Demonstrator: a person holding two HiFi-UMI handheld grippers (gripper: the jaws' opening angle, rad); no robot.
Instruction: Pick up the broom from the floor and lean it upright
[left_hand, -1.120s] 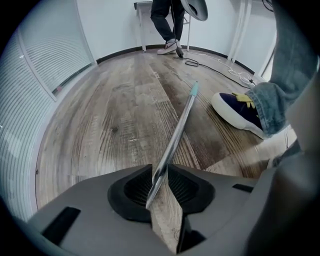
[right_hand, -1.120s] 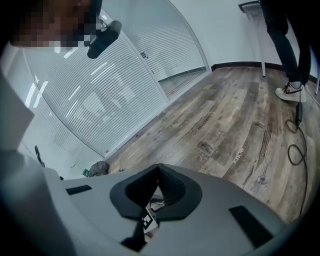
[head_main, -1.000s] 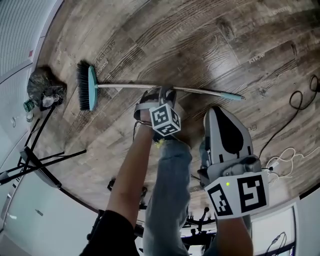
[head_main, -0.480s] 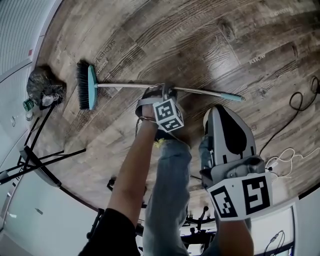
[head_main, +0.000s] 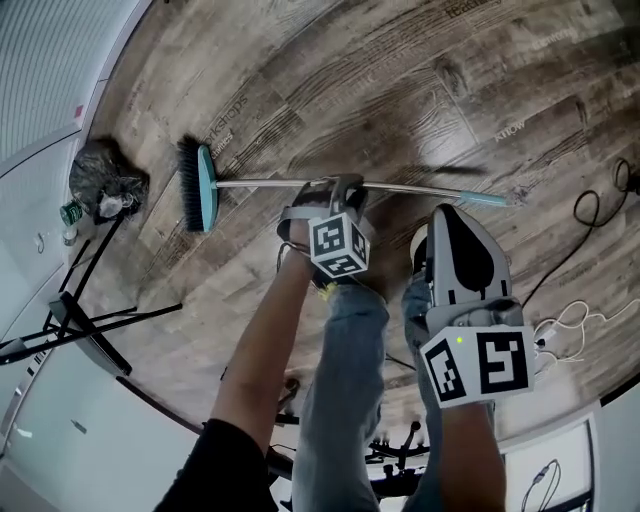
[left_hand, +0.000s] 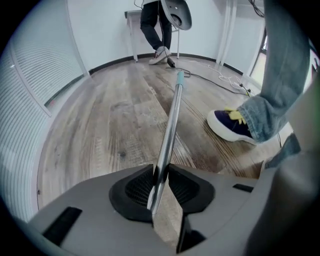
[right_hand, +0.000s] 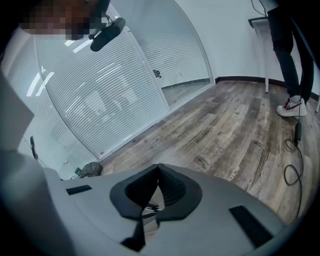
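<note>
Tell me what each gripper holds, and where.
Left gripper, its jaws just closed further, grips the broom by its metal handle, about mid-length. Right gripper is shut, empty.

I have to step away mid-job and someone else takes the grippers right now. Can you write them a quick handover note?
The left gripper has just closed its jaws on the handle, mid-shaft.
The right gripper is shut and empty, off to the side.
The broom is roughly level, low over the floor, with its head at left and its teal tip at right.
Done: handle gripped.
Left: raise it and lean it upright.
</note>
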